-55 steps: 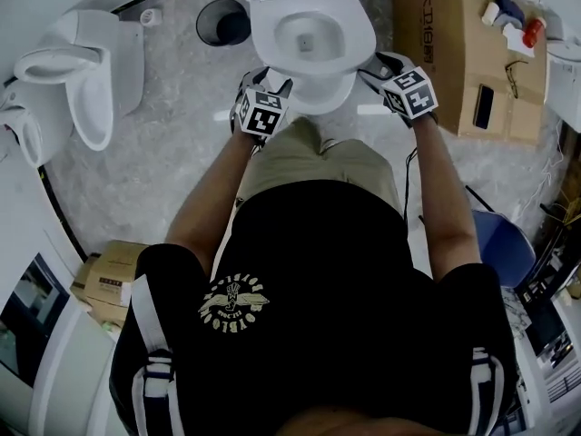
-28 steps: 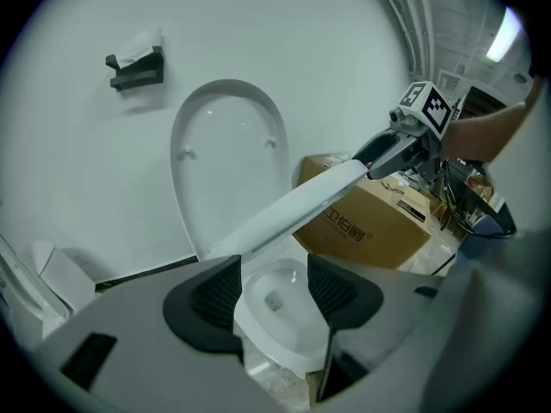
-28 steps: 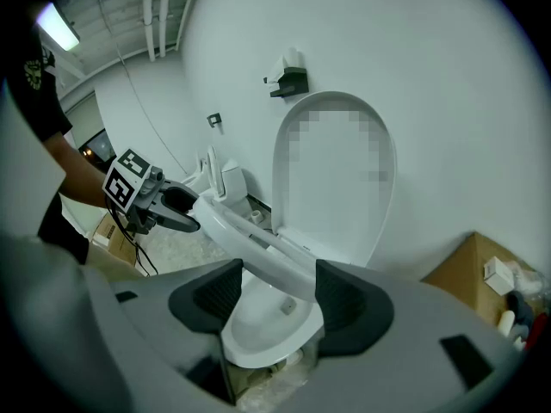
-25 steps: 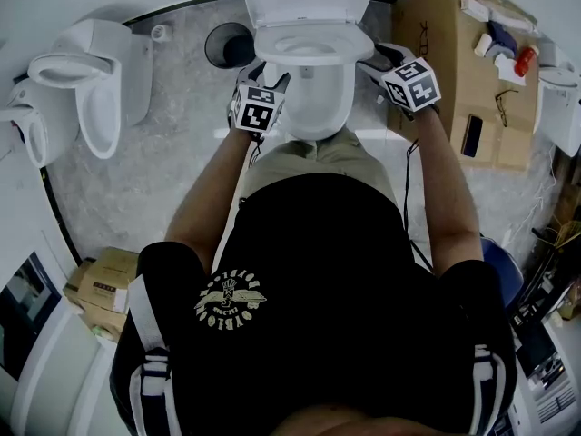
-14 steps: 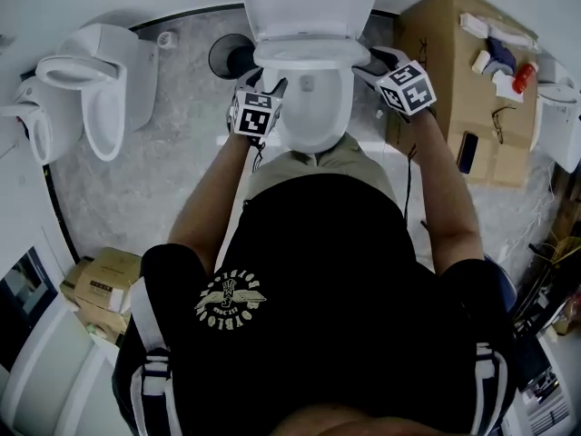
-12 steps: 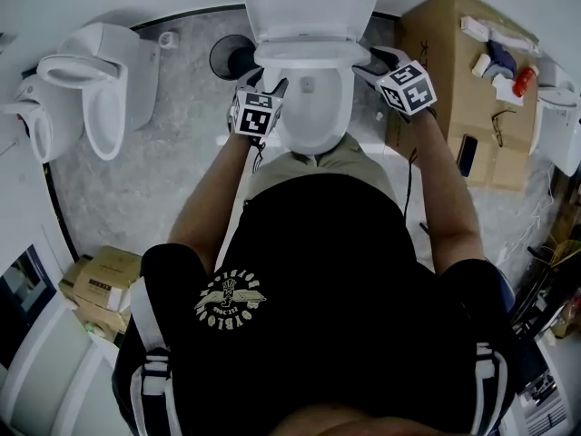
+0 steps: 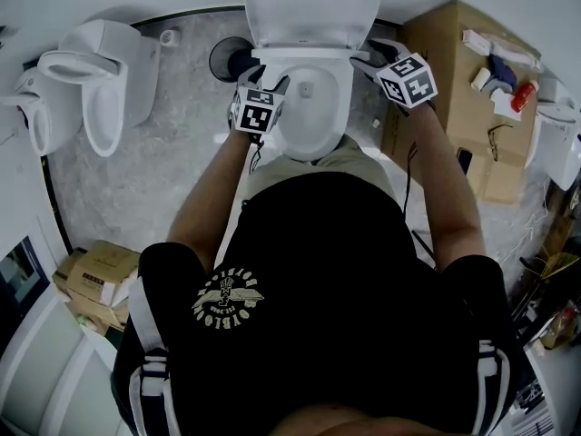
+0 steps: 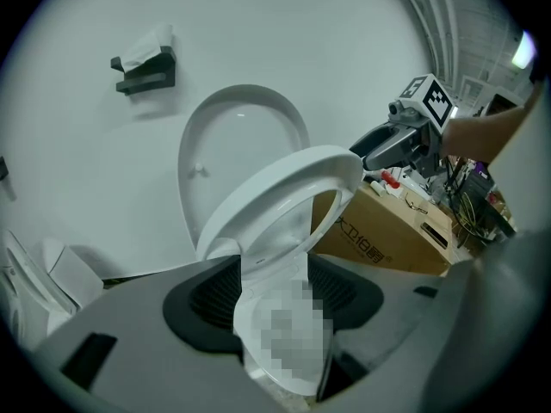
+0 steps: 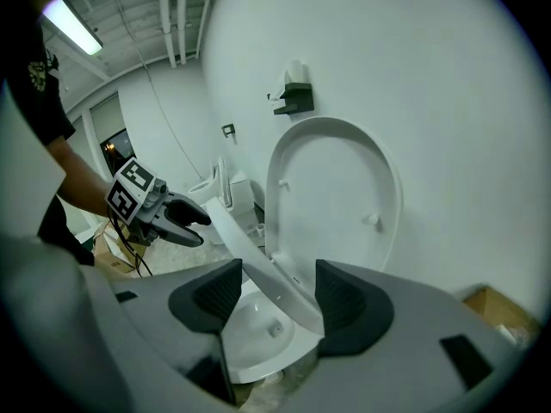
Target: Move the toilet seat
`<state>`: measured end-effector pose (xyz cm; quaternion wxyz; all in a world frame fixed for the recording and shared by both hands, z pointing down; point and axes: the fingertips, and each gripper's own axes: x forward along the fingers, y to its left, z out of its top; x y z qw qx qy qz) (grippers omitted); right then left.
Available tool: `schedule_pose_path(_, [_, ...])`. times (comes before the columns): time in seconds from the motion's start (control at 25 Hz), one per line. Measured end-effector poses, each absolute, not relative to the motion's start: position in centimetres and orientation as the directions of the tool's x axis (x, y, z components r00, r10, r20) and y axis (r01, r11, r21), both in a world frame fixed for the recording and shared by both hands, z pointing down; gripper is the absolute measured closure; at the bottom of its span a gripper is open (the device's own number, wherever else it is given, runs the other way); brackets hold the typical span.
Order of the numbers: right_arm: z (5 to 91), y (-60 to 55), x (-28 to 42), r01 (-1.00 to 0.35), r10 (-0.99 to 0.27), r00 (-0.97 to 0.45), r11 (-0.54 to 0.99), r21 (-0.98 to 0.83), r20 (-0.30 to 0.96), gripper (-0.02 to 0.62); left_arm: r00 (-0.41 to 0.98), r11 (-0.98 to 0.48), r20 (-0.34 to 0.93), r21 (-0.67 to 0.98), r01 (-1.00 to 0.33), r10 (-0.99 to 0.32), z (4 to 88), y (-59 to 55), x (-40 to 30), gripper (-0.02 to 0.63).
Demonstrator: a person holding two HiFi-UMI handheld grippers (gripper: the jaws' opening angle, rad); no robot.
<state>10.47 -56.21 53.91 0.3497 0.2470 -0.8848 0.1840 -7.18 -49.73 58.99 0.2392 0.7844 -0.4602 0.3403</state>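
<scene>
- Grey speckled floor (image 7: 172, 171) fills the head view. The bowl (image 7: 313, 116) sits at 12 o'clock from the person, with a second toilet (image 7: 91, 80) at 10 o'clock and a box (image 7: 454, 107) at 2 o'clock. A dark bin (image 7: 231, 57) stands just beside the bowl.
- Same view: the seat (image 7: 313, 57) hangs half raised over the bowl's far end, under the upright lid (image 7: 313, 7). The left gripper (image 7: 268, 75) is at the seat's 8 o'clock edge and the right gripper (image 7: 365, 57) at its 3 o'clock edge.
- Left gripper view: a white wall carries a paper holder (image 8: 145, 63) at 11 o'clock. The left gripper's jaws are spread wide, with the tilted seat's (image 8: 284, 196) lower end and the bowl between them. No pad is seen pressing on it. At 2 o'clock the right gripper (image 8: 366, 149) meets the seat's front rim, jaws apart round it.
- Right gripper view: the jaws are spread. The seat (image 9: 258, 265) runs edge-on between them and slants up toward 10 o'clock. There the left gripper's (image 9: 194, 222) parted jaws bracket the seat's front corner. The lid (image 9: 336, 188) stands against the wall behind.
</scene>
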Motion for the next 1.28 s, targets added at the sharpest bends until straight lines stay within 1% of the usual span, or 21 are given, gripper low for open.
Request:
schedule_pose_path(0.36, [53.1, -59.8, 10.1, -0.54, -0.309, -0.643, 0.832, -0.129, 0.7, 0.307, 0.316, -0.435, 0.76, 0.049, -0.899, -0.568, 59.0, -51.8, -7.0, 0.348])
schedule_pose_path(0.84, [52.6, -64.7, 9.9, -0.529, -0.346, -0.64, 0.846, -0.067, 0.686, 0.307, 0.285, -0.385, 0.795, 0.071, -0.92, -0.536, 60.6, -52.0, -5.9, 0.357])
schedule_pose_path(0.92, [52.3, -65.9, 10.1, -0.55, -0.382, -0.626, 0.834, -0.038, 0.68, 0.307, 0.283, -0.379, 0.8, 0.075, -0.922, -0.53, 60.8, -52.0, -5.6, 0.359])
schedule_pose_path(0.96, [51.9, -67.0, 10.6, -0.587, -0.433, -0.607, 0.81, -0.008, 0.666, 0.307, 0.282, -0.376, 0.803, 0.077, -0.923, -0.526, 60.9, -52.0, -5.4, 0.36])
schedule_pose_path(1.0, [51.2, -68.5, 11.4, -0.64, -0.502, -0.578, 0.768, 0.024, 0.643, 0.502, 0.28, -0.374, 0.806, 0.079, -0.924, -0.522, 61.0, -52.0, -5.3, 0.362])
schedule_pose_path(1.04, [50.4, -70.0, 12.3, -0.69, -0.562, -0.551, 0.723, 0.043, 0.617, 0.554, 0.279, -0.372, 0.808, 0.081, -0.925, -0.519, 61.1, -52.0, -5.2, 0.362])
schedule_pose_path(1.08, [49.7, -71.4, 12.8, -0.717, -0.595, -0.54, 0.695, 0.044, 0.596, 0.554, 0.278, -0.37, 0.81, 0.081, -0.925, -0.517, 61.2, -52.0, -5.2, 0.364])
schedule_pose_path(1.16, [48.3, -72.9, 12.7, -0.709, -0.597, -0.562, 0.704, 0.037, 0.572, 0.554, 0.276, -0.364, 0.806, 0.081, -0.928, -0.524, 61.2, -52.2, -5.1, 0.364])
schedule_pose_path(1.28, [47.5, -71.8, 11.0, -0.619, -0.513, -0.645, 0.785, 0.006, 0.567, 0.554, 0.272, -0.352, 0.792, 0.078, -0.933, -0.546, 61.0, -52.9, -4.8, 0.374])
